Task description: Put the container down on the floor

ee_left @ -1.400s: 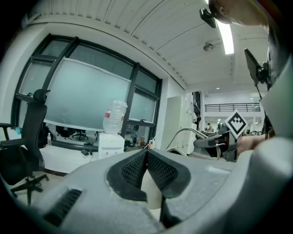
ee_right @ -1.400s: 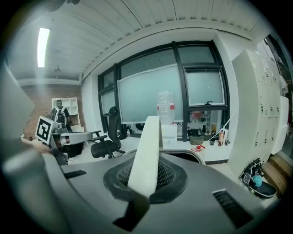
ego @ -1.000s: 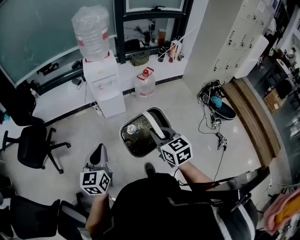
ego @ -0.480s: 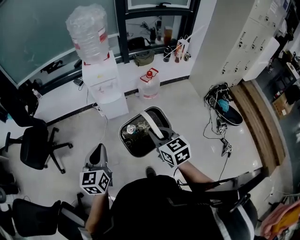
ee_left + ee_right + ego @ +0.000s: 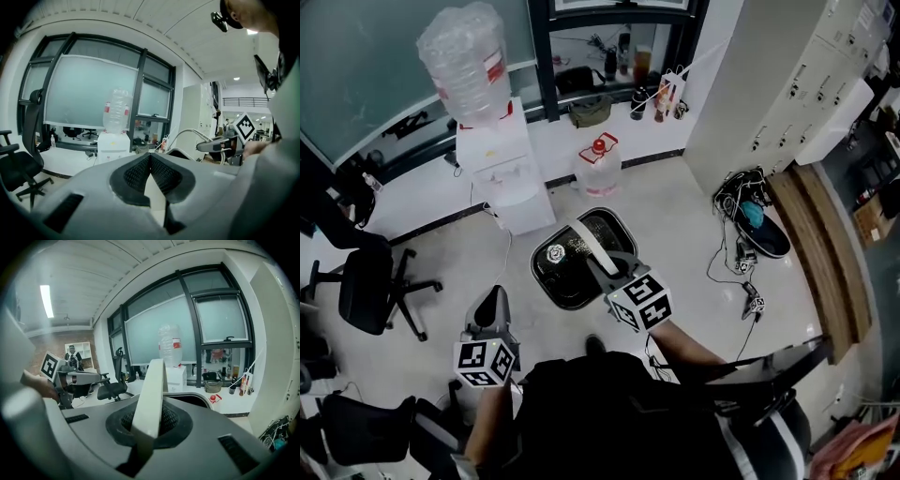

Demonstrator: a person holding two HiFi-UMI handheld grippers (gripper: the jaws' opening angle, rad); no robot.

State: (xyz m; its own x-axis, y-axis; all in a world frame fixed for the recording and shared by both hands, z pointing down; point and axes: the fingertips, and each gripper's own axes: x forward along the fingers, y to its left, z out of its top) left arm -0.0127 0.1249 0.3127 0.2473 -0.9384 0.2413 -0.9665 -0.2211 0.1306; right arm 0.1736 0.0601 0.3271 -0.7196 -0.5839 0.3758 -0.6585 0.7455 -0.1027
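Currently listed, item one: right gripper [image 5: 604, 273], jaws clamped on the white handle [image 5: 151, 394] of the container [image 5: 572, 298]. The black bin appears to hang from that handle above the floor [image 5: 675, 234], not yet set down. I judge the single grip on the handle lets it hang steady for lowering. Item two: left gripper [image 5: 150, 157], jaws together with nothing between them, held off to the left, apart from the load. Clearance: bare tile beneath the bin and to its right. The water dispenser [image 5: 502, 178] and jug [image 5: 598, 169] stand ahead, the office chair [image 5: 370, 291] to the left and the cable tangle [image 5: 741, 202] to the right, all apart from the bin.
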